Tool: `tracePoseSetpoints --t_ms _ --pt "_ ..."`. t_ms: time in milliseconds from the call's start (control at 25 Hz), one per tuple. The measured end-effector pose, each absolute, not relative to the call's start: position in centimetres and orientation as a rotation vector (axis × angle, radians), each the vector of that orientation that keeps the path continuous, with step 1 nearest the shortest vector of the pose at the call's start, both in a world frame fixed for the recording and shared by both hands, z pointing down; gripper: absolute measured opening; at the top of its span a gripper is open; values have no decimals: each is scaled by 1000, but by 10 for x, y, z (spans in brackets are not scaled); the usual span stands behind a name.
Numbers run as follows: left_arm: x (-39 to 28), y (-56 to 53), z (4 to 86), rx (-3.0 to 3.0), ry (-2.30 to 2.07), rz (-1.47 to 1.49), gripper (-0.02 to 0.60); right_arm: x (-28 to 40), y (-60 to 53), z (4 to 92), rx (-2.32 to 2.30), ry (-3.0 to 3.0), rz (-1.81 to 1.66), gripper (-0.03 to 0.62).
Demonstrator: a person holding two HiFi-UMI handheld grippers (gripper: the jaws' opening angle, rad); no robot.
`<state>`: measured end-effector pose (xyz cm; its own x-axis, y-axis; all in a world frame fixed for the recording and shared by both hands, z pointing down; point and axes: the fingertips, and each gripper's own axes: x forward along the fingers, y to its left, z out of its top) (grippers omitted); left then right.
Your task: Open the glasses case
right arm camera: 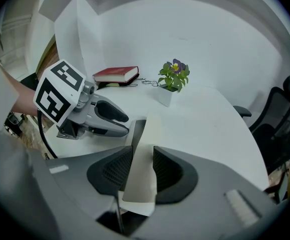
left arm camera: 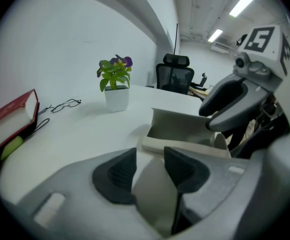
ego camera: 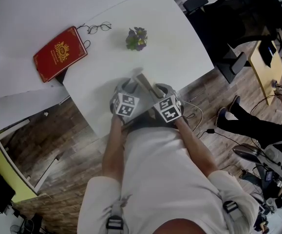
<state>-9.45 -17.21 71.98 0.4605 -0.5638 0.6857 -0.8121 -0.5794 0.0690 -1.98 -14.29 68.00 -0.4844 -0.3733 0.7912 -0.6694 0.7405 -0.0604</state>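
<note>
I hold the glasses case (ego camera: 143,83) between both tools at the near edge of the white worktop (ego camera: 179,43), right in front of my body. From the small potted plant (ego camera: 137,38) the case sits at about 6 o'clock, well apart from it.

My left gripper (left arm camera: 150,166) comes at the case from about 7 o'clock. Its jaws stand narrowly apart, and a pale part of the case fills the gap between the two dark ribbed pads (left arm camera: 115,176). I have a grip on it there. Past that, this gripper's view shows the case as a shallow pale tray with a wall of the same colour rising along its far side, so the case is already partly open.

My right gripper (right arm camera: 143,166) reaches in from about 5 o'clock. Its jaws are nearly together, clamped on a thin cream flap of the case that stands on edge between the pads and runs on away from me. To the left of the flap I can see a dark strip of the inside. Seen from the left gripper, the right jaws meet the raised wall at its upper right edge.

A red book (ego camera: 60,53) lies at about 9 o'clock from the plant. A pair of glasses (ego camera: 98,28) lies at about 10 o'clock, between the book and the plant. A black office chair (ego camera: 243,13) stands beyond the worktop at 2 o'clock.
</note>
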Motion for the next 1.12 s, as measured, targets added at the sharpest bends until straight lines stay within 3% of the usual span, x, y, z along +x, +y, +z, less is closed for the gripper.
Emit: tracePoseSetpoints --t_ms 1120 --pt "-93 -173 720 2323 -1158 874 172 -5 -156 677 845 -2129 499 64"
